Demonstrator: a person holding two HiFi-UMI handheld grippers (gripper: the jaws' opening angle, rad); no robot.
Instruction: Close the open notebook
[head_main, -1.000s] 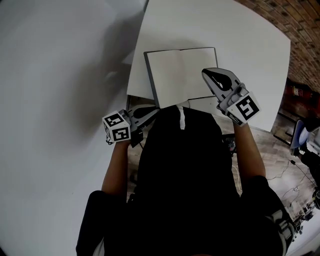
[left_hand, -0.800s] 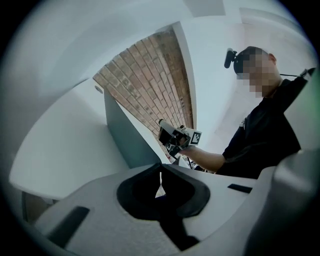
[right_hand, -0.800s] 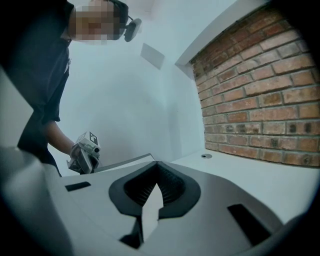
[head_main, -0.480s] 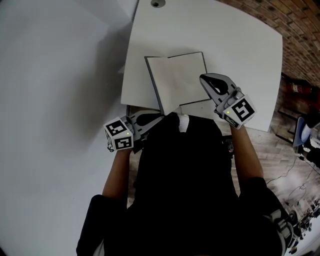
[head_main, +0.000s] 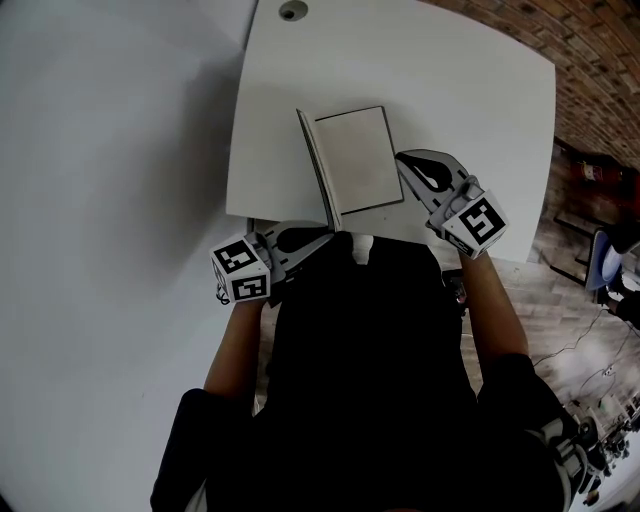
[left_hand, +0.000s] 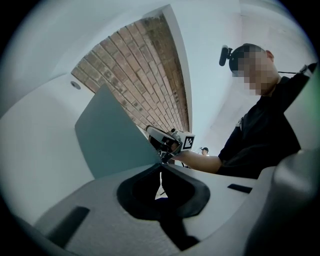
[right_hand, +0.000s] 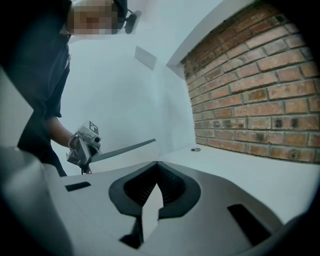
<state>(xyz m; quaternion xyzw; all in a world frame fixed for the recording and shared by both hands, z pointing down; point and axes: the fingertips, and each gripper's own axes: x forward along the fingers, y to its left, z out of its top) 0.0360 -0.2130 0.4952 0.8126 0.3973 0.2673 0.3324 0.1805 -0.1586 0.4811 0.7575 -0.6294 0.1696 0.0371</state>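
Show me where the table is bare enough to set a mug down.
Bare: the far table between notebook and grommet hole; the stretch right of the right gripper; a narrower strip left of the raised cover. Crowded: the near edge, where the left gripper grips that cover.

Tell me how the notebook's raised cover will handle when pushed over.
The cover is probably stiff: it stands as a flat, unbent sheet though the left gripper pinches only its near corner. It looks thin, so likely light. Seen almost edge-on from above the pages, it would probably drop shut by itself once tipped further right.
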